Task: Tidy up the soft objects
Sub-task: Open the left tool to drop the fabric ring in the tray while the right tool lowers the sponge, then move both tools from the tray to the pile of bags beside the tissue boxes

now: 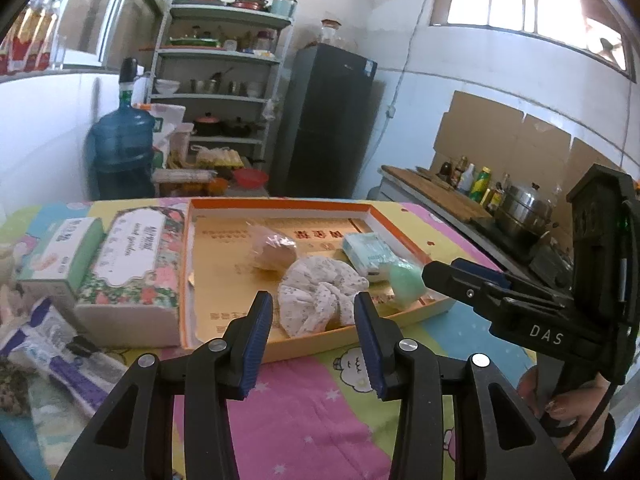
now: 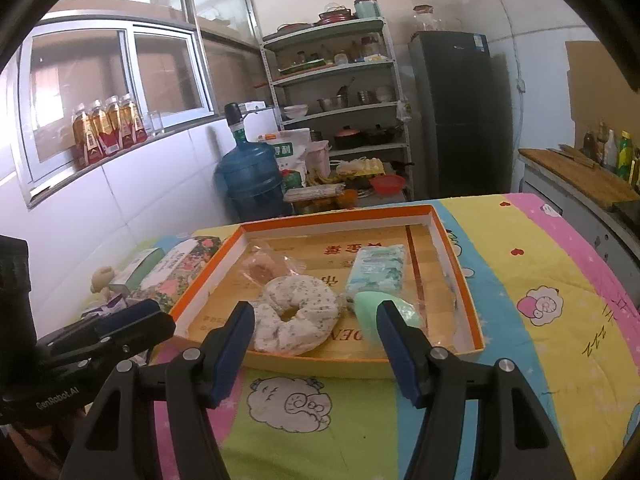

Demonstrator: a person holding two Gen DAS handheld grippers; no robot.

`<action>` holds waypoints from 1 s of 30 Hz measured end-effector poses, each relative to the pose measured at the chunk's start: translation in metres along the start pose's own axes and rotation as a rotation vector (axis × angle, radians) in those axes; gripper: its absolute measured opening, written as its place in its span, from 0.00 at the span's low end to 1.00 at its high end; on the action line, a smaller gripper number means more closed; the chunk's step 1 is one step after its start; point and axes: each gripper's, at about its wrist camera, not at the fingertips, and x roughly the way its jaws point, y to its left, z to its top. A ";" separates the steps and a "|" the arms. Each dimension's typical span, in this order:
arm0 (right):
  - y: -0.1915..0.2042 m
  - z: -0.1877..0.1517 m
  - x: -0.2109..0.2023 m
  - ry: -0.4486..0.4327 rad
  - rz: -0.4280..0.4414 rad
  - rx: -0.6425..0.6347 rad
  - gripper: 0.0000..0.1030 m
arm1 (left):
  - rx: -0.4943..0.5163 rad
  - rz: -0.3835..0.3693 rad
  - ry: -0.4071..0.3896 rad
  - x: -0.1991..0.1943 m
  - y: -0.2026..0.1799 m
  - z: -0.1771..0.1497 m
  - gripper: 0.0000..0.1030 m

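Observation:
An orange-rimmed shallow box [image 1: 188, 280] [image 2: 460, 272] lies on the cartoon-print tablecloth. Inside it are a floral fabric ring [image 1: 320, 296] [image 2: 296, 316], a bun in clear wrap [image 1: 272, 248] [image 2: 266, 268], a pale blue tissue pack [image 1: 366, 250] [image 2: 376, 272] and a mint green sponge [image 1: 406, 280] [image 2: 368, 308]. My left gripper [image 1: 314, 320] hovers open just short of the box's near edge, with nothing between its fingers. The right gripper [image 2: 316, 320] [image 1: 440, 276] is also open and holds nothing, level with the left one and to its right. The left gripper [image 2: 136, 320] shows at the left of the right wrist view.
Left of the box stand a floral tissue box [image 1: 132, 264] [image 2: 180, 268] and a green-white carton [image 1: 64, 256], with a purple-striped soft packet [image 1: 60, 344] in front. A small plush toy [image 2: 102, 278] sits at the far left. A counter with a steel pot [image 1: 520, 208] runs along the right.

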 end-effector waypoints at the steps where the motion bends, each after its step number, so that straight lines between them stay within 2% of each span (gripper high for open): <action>1: 0.002 0.000 -0.002 -0.002 0.002 -0.003 0.62 | 0.002 0.007 -0.006 -0.004 0.000 0.000 0.42; 15: 0.046 -0.003 -0.015 -0.010 0.066 -0.059 0.62 | -0.011 0.085 -0.083 -0.057 0.012 -0.010 0.42; 30: 0.104 -0.013 -0.012 0.021 0.157 -0.135 0.62 | -0.084 0.180 -0.133 -0.108 0.054 -0.031 0.42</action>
